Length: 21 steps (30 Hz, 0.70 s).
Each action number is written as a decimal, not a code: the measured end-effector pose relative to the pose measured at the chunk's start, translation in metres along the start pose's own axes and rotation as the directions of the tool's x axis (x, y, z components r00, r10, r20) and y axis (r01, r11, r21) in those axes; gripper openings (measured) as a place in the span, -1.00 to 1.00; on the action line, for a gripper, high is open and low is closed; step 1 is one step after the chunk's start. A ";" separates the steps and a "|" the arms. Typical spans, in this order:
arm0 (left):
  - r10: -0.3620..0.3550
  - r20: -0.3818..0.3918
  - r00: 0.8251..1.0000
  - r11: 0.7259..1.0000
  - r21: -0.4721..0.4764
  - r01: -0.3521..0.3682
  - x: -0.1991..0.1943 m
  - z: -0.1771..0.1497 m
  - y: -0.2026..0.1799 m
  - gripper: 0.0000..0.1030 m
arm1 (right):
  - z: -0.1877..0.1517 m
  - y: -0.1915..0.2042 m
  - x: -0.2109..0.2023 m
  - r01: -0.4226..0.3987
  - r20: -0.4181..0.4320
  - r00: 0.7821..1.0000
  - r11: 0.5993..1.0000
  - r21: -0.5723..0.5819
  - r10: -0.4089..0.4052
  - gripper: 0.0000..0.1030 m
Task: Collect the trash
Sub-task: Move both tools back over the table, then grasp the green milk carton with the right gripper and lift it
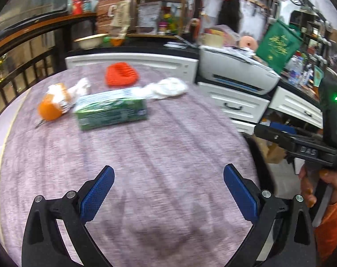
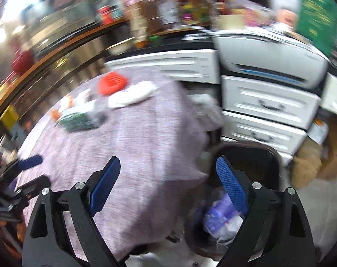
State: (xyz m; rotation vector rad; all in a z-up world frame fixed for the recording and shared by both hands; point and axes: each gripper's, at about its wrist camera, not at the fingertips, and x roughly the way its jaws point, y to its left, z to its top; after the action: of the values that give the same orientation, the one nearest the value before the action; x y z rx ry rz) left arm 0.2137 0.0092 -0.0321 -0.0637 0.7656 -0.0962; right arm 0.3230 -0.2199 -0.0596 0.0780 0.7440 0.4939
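Blue pads (image 1: 97,197) of the left gripper (image 1: 168,173) stand wide apart over bare cloth (image 1: 168,138), nothing between them; right gripper (image 2: 168,166) likewise gapes empty, one finger over the cloth edge, the other over a dark bin (image 2: 253,155) holding purple and white rubbish; far across the table lie a green box (image 1: 111,111), an orange wrapper (image 1: 51,104) just beside it, white tissues (image 1: 168,87) touching the box's far end, and a red basket (image 1: 121,74) beyond.
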 end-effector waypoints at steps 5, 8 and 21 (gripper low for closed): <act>0.032 -0.007 0.999 0.998 -0.058 -0.032 -0.006 -0.006 0.036 0.89 | 0.020 0.060 0.024 -0.200 -0.093 0.979 0.952 -0.231 0.183 0.69; 0.042 -0.018 0.999 0.995 -0.094 -0.044 -0.008 -0.009 0.055 0.89 | 0.031 0.097 0.040 -0.270 -0.149 0.962 0.880 -0.391 0.229 0.69; 0.053 -0.047 0.997 0.980 -0.188 -0.061 -0.016 -0.020 0.104 0.89 | 0.092 0.203 0.121 -0.368 -0.336 0.928 0.541 -0.756 0.162 0.69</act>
State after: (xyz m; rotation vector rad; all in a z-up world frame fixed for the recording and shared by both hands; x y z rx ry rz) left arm 0.1950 0.1136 -0.0454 -0.2210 0.8162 0.0305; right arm 0.3786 0.0241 -0.0190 -0.7706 0.6649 1.1315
